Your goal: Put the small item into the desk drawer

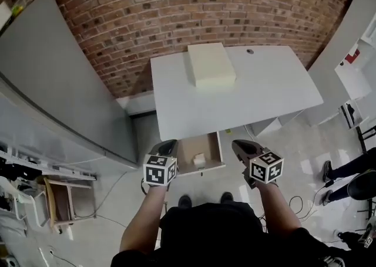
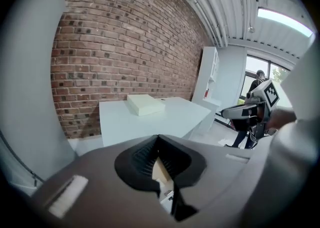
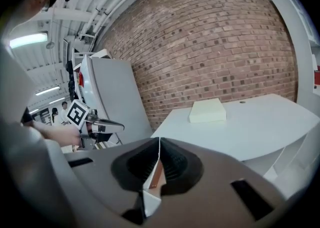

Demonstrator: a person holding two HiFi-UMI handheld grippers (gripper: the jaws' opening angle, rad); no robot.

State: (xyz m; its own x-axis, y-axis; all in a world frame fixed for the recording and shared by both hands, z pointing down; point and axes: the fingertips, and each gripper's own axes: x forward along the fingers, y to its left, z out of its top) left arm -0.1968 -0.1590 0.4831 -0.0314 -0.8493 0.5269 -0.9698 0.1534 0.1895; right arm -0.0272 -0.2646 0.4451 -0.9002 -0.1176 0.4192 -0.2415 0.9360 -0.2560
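Head view, from the left, gives us a tall grey panel (image 1: 59,84), then our left gripper (image 1: 169,142), jaws pressed together on nothing, just left of the open drawer (image 1: 218,149), where the small item (image 1: 199,158) lies inside. Our right gripper (image 1: 238,144), likewise closed and empty, hangs just right of the drawer. The white desk (image 1: 264,95) covers the drawer's rear and carries a cream box (image 1: 210,64) near the brick wall (image 1: 176,7); another person's legs (image 1: 352,169) stand far right.
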